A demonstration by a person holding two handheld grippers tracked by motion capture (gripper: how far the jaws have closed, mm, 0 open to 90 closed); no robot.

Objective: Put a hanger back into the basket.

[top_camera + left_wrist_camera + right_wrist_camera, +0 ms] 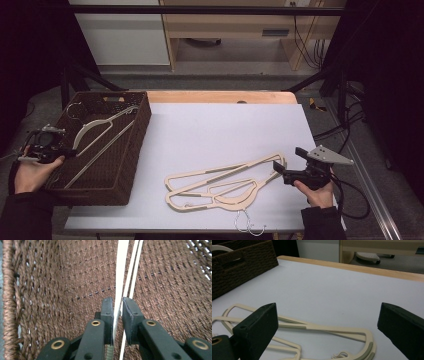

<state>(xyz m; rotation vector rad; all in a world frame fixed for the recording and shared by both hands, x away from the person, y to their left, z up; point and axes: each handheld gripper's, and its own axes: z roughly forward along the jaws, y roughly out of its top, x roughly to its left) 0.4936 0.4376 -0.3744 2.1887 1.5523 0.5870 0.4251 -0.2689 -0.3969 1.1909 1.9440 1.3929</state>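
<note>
Tongs on the left [117,315] stand nearly together around the thin cream bar of a plastic clothes hanger [97,131]; one pad touches it, the other shows a slim gap. That hanger lies slanted inside the dark brown woven basket [131,165] at the counter's left end, and the left hand [31,172] reaches in over the basket's near-left rim, palm up beneath the tool. Right tongs [278,167] are spread wide apart, gripping nothing, held low over the white counter [225,130] just beside the tip of two overlapping cream hangers [225,185]. The right hand [317,192] cups its tool from below, pointing left.
</note>
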